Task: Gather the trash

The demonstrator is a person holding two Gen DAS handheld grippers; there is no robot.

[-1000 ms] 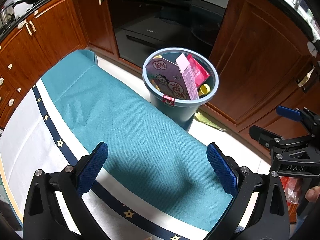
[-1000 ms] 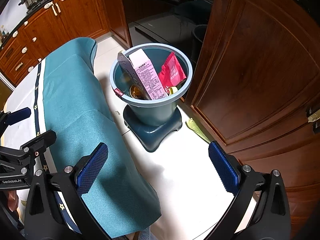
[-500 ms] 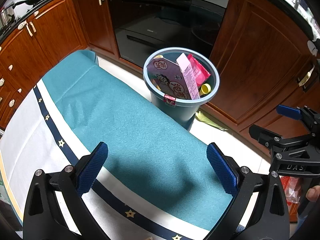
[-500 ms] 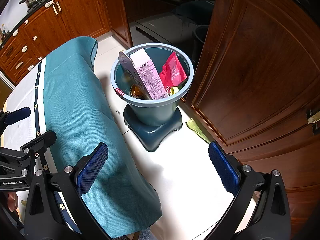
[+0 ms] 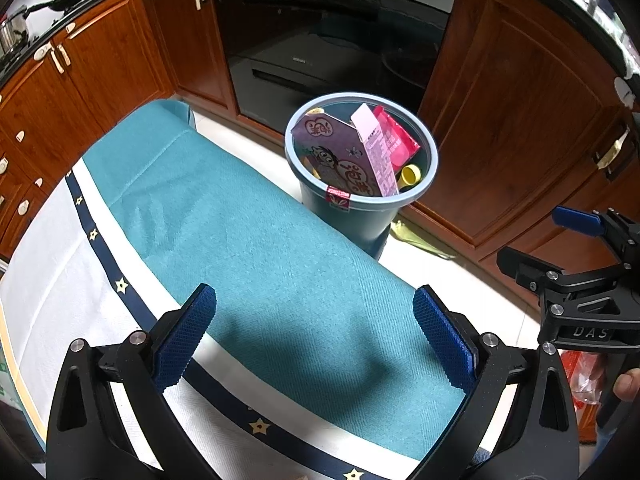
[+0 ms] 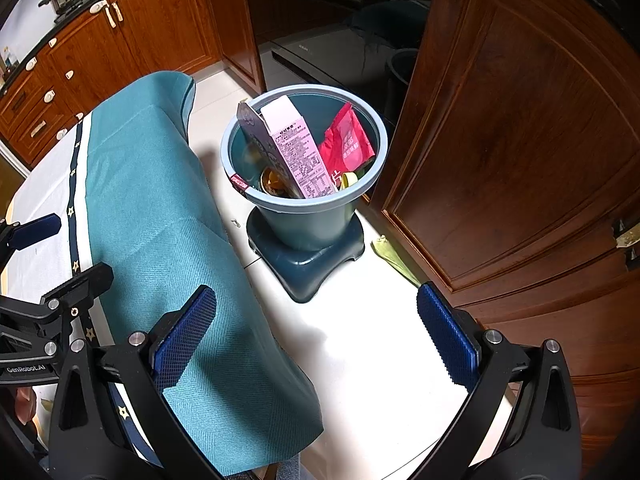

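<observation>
— Beyond the table's far edge, what stands on the floor?

— A blue bin (image 5: 362, 200), close against the teal cloth (image 5: 256, 240) that hangs over that edge. It holds a pink carton (image 6: 298, 148), a purple box (image 5: 334, 156), a red packet (image 6: 346, 142) and a yellow cap (image 5: 411, 175). A green scrap (image 6: 394, 258) lies on the floor near the bin's base, by the wooden cabinet (image 6: 520, 140).

— And the grippers?

— The left gripper (image 5: 316, 334) hovers over the cloth near the table's near edge, fingers spread wide, nothing between them. The right gripper (image 6: 316, 332) hangs past the table's end above the white floor, likewise spread wide and empty.

— Anything on the table?

— Only the cloth with its navy star stripe (image 5: 120, 284).
</observation>
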